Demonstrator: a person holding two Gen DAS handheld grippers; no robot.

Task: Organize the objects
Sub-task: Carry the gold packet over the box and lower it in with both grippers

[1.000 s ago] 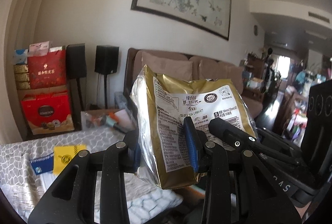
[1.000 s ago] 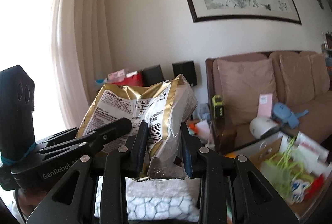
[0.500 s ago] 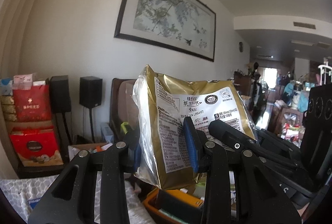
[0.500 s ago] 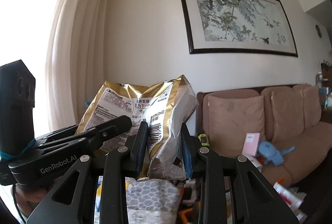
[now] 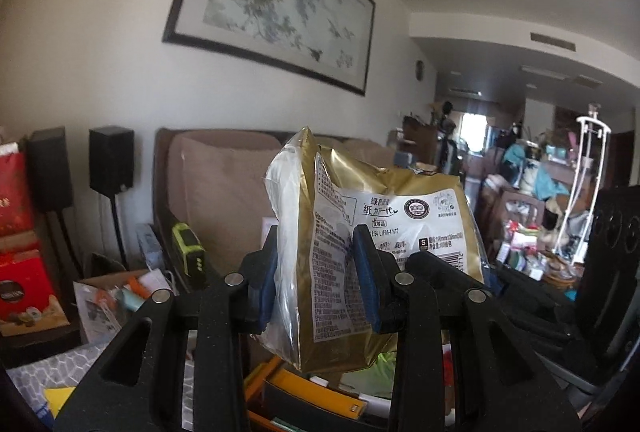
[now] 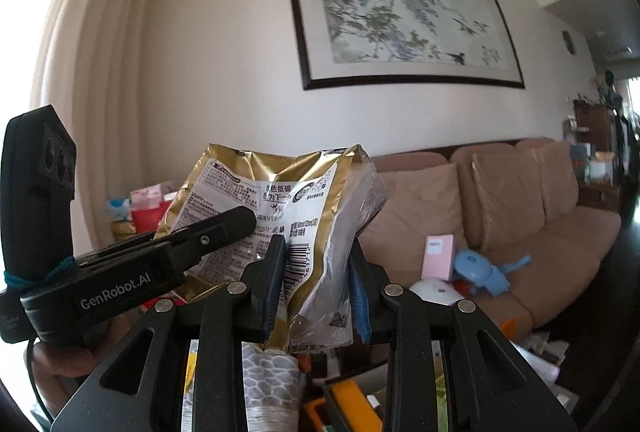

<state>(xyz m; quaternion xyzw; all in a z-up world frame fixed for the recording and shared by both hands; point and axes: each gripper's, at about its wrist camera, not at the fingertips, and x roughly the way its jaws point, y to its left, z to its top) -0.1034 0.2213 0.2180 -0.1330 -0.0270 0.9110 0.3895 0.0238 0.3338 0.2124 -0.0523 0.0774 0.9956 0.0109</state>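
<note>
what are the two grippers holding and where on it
Both hold one gold pack: left hand-held gripper clamps one end, right hand-held gripper the other.

Open air lies ahead and above both tools, up to the bare wall under the framed painting (image 6: pixel 408 28). Between them the gold packet (image 5: pixel 384 272) fills the gap, clamped at one end by the left tool (image 5: pixel 316 280) and at the other by the right tool (image 6: pixel 316 284). Below, passage is crowded: an orange box (image 5: pixel 312 396) lies just under the packet, and an open carton of clutter (image 5: pixel 116 296) stands to the left. The sofa (image 6: pixel 520 216) blocks the way farther ahead, with small items on its seat.
</note>
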